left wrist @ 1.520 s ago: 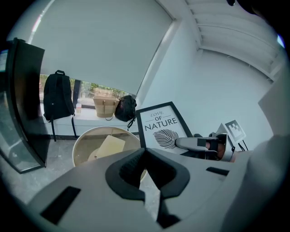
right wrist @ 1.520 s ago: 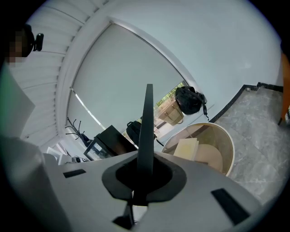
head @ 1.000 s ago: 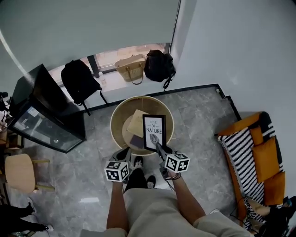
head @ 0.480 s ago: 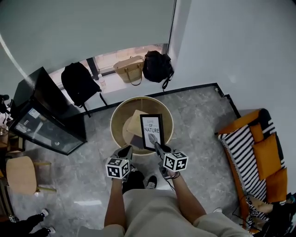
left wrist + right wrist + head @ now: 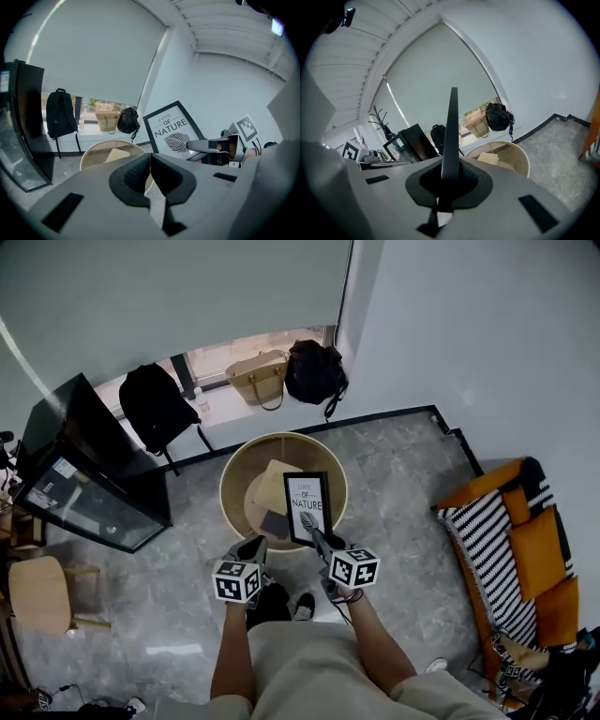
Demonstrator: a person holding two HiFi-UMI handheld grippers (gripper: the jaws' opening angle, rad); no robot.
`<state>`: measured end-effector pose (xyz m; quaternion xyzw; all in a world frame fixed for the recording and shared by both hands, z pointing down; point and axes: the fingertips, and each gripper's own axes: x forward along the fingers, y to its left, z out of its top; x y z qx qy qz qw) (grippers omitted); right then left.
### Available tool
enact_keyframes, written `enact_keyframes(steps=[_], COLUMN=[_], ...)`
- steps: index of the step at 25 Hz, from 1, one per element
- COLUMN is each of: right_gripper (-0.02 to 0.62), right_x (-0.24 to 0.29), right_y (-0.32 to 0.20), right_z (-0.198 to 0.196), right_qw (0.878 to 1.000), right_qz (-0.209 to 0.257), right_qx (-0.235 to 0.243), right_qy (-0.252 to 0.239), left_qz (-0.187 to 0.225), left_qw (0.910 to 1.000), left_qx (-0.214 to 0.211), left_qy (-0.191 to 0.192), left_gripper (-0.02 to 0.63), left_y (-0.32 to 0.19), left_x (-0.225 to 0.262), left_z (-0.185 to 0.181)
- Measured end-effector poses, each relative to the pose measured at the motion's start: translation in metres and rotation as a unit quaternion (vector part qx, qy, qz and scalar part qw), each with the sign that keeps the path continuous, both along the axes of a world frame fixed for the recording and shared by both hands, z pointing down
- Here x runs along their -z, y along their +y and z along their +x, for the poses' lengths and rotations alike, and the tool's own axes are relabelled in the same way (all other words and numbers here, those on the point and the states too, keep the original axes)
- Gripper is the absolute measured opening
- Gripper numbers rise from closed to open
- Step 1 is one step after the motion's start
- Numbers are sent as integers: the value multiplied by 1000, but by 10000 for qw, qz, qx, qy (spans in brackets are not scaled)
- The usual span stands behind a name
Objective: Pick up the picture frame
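— Where is the picture frame (image 5: 307,505) held, and how is it turned?
— It is clamped by its lower edge in the right gripper (image 5: 315,536) and held in the air by the near rim of the round wooden surface (image 5: 232,479). Its long axis is pointed up and away from the person, and the printed face is turned towards the left gripper (image 5: 253,547).
— What is written on it?
— "LOVE OF NATURE" is read above a leaf drawing.
— And the left gripper?
— Its jaws are pressed together on nothing.

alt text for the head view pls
The right gripper grips a black picture frame reading "Love of Nature" over a round table; the left gripper hangs shut and empty beside it. Bags sit by the window, a striped sofa at right.
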<state>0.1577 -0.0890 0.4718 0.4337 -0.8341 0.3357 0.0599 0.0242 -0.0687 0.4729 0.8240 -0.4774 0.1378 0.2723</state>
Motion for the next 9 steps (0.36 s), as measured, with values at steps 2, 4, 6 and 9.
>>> enact_keyframes(steps=[2,4,6,9], right_gripper=[40,40,40,40], right_x=[-1,-2,-2,-3], right_y=[2,1,0,0], right_z=[1,1,-1,-2], right_qw=[10000,10000,10000,10000], right_qz=[-18,-24,-26,-39], right_qx=[-12,-5,-7,-30], right_qy=[-6,0,-4,-21], left_qz=[-10,-12,-17,-44], left_qw=[10000,10000,10000,9999], left_qx=[17,43,75,122], left_qy=[18,28,36,45], left_gripper=[21,21,21,20], left_y=[3,4,5,8], left_x=[-2,-2,-3,-6], left_z=[1,-1,-4,-10])
